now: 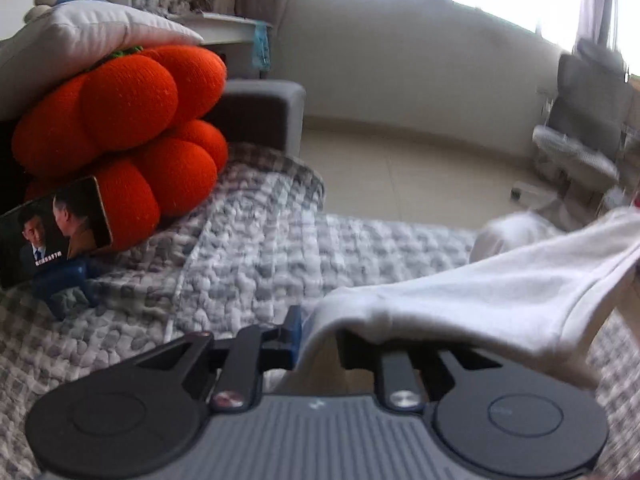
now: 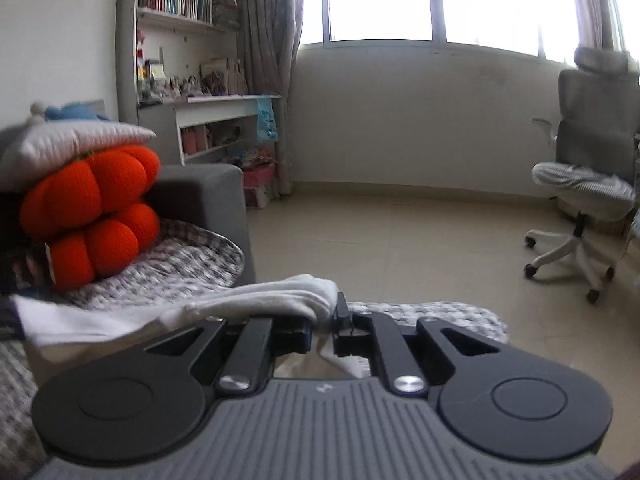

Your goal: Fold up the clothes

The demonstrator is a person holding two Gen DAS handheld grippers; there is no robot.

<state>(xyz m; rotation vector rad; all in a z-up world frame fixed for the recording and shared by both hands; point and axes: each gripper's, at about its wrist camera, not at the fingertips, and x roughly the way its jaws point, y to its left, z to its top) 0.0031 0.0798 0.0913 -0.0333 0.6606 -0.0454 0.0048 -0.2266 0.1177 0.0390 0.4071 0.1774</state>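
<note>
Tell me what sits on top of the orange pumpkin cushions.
A grey-white pillow lies on the orange pumpkin cushions. On the pillow, a blue plush shows, mostly hidden by the pillow. Whatever sits behind the stack is covered.

Grey checked quilt (image 1: 248, 240), orange cushions (image 1: 132, 128), phone (image 1: 52, 232)

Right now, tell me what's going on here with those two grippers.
A person is working a handheld gripper in each hand, partway through folding a white garment over a grey-and-white checked quilt. The left gripper is shut on one end of the cloth and the right gripper is shut on the other, so the fabric hangs stretched between them, above the quilt. An orange plush cushion and a phone playing video sit off to the left, untouched.
</note>
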